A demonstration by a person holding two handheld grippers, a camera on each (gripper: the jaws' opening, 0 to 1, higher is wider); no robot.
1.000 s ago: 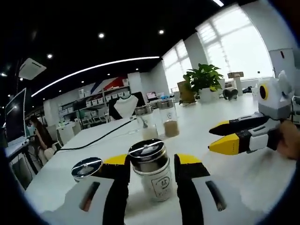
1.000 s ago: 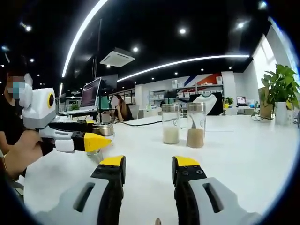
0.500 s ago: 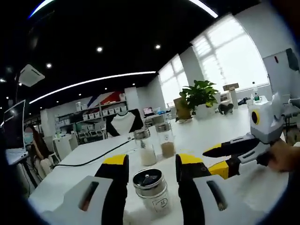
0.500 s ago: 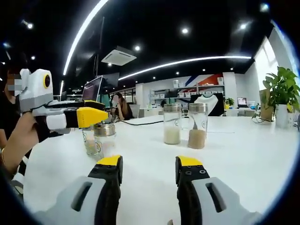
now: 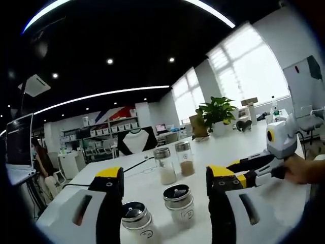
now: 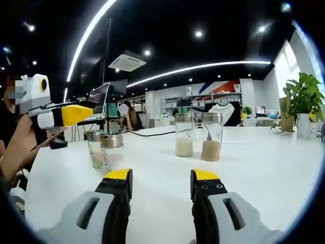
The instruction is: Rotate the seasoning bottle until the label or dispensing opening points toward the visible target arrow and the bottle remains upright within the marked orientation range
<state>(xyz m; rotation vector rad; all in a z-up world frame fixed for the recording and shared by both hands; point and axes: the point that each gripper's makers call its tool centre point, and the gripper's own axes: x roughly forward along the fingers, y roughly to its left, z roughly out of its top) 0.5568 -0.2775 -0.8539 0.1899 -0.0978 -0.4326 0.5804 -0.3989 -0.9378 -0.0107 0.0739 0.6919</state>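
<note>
Two small seasoning bottles with metal lids and white labels stand upright on the white table: one at the middle, the other to its left and nearer. My left gripper hangs open above and behind them, touching neither. In the right gripper view the same pair stands at the left, with the left gripper raised above them in a person's hand. My right gripper is open with nothing between its fingers, and it also shows at the right.
Two taller glass jars stand farther back, one with white contents and one with brown contents. A black cable crosses the table. A potted plant stands at the far end.
My left gripper has opened wider, let go of the labelled bottle and pulled up and back from it. The bottle stands free beside the other small one. The right gripper has barely moved.
</note>
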